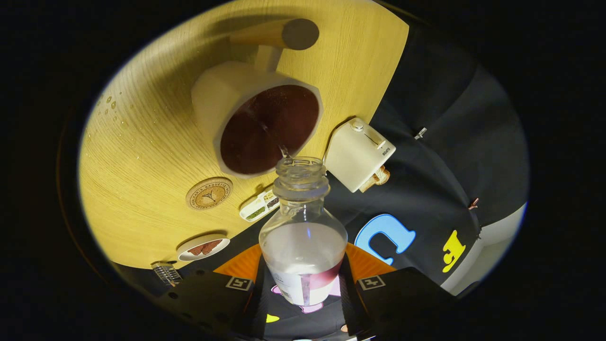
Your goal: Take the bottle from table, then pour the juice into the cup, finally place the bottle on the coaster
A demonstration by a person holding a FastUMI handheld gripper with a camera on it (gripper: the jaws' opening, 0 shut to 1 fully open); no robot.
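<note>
- The table [142, 142] was pale yellow wood with a fine grain; a scatter of droplets [110, 105] sat on it, out at nine o'clock from the cup.
- Dark cloth [440, 142] walled the booth behind the table's edge.
- One gripper [303, 284] had both fingers clamped on the sides of the one bottle [303, 246], which was tilted with its open neck at the cup's rim.
- The bottle was clear, uncapped, partly full of cloudy liquid.
- One cup [265, 125], pale outside and dark inside, lay at twelve o'clock from the bottle, its wooden handle [279, 35] pointing away.
- A thin stream [283, 150] ran from the neck into the cup.
- One round wooden coaster [209, 193] sat at ten o'clock from the bottle.
- One round dish [203, 247] lay at eight o'clock, near the table's edge.
- One small divided tray [259, 207] touched the edge beside the bottle's neck.
- One cream box [360, 154] stood at two o'clock.
</note>
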